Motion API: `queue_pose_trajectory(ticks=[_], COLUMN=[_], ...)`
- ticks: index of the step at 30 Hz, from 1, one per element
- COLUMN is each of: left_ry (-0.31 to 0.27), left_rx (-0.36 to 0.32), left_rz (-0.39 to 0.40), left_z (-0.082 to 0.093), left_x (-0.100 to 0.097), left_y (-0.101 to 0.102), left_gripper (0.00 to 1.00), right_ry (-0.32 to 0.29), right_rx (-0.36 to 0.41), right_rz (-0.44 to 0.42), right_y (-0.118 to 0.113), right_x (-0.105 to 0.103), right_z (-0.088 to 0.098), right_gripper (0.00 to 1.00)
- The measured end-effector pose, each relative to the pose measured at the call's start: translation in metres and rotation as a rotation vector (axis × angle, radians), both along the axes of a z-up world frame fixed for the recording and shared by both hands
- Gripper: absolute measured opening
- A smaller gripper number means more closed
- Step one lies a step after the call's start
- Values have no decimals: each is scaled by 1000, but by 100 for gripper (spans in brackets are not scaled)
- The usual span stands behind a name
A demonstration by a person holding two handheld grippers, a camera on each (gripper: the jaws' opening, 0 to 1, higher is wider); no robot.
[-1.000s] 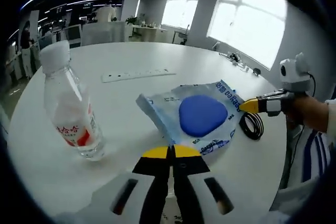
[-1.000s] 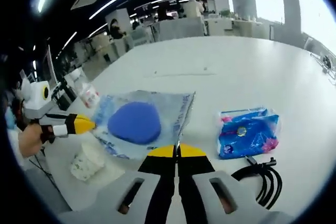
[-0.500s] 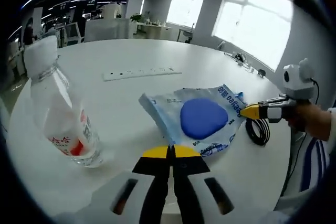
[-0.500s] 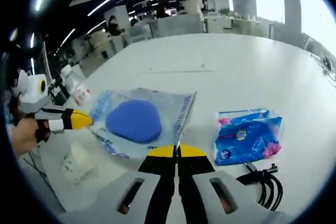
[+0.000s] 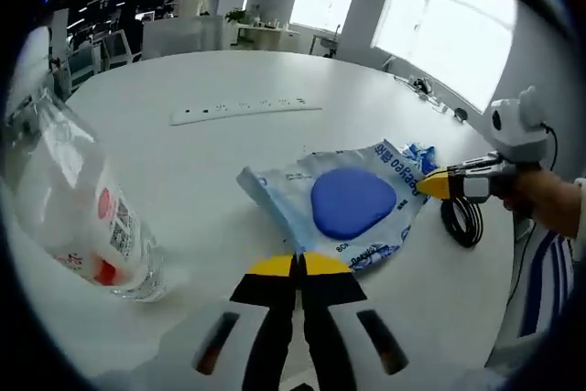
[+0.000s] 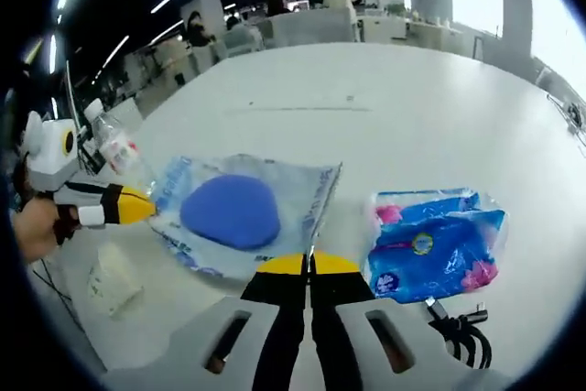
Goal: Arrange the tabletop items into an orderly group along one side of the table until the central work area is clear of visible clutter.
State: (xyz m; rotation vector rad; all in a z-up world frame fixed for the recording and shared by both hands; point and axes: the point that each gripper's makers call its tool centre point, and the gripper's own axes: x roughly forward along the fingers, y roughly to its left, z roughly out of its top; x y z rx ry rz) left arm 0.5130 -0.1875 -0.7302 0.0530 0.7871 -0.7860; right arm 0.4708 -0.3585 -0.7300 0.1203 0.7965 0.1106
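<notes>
In the left gripper view, the left tongs (image 5: 298, 265) pinch the near edge of the blue pouch (image 5: 341, 203), which lies mid-desk (image 5: 229, 80); the right tongs (image 5: 430, 184) grip its far edge. A water bottle (image 5: 78, 217) leans close at the left and could topple if the pouch is dragged sideways.

In the right gripper view, the right tongs (image 6: 309, 265) are closed on the pouch (image 6: 240, 212). Opposing pulls could tear it, or it could sweep the tissue pack (image 6: 430, 244) just beside it.

Yellow-tipped black hand-held gripper (image 5: 298, 267); blue-striped white sleeve (image 5: 540, 267).
</notes>
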Motion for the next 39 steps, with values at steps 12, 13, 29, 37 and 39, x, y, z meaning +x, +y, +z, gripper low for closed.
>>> queue_pose_trajectory(ticks=[12, 13, 29, 37, 39], left_ry=[25, 27, 30, 37, 35], left_rx=[9, 9, 23, 4, 6], left_rz=[4, 4, 27, 56, 56], left_z=[-11, -12, -25, -28, -28], left_x=[-2, -2, -3, -2, -2], left_y=[2, 2, 4, 5, 5], left_gripper=[0, 0, 0, 0, 1], right_ry=[44, 45, 75, 78, 76], right_rx=[-26, -27, -108, -142, -136], right_rz=[23, 23, 89, 104, 92], right_y=[-2, -2, -2, 0, -1], right_x=[-2, -2, -5, -4, -4], right_z=[-14, -15, -28, -32, -31], right_gripper=[0, 0, 0, 0, 1])
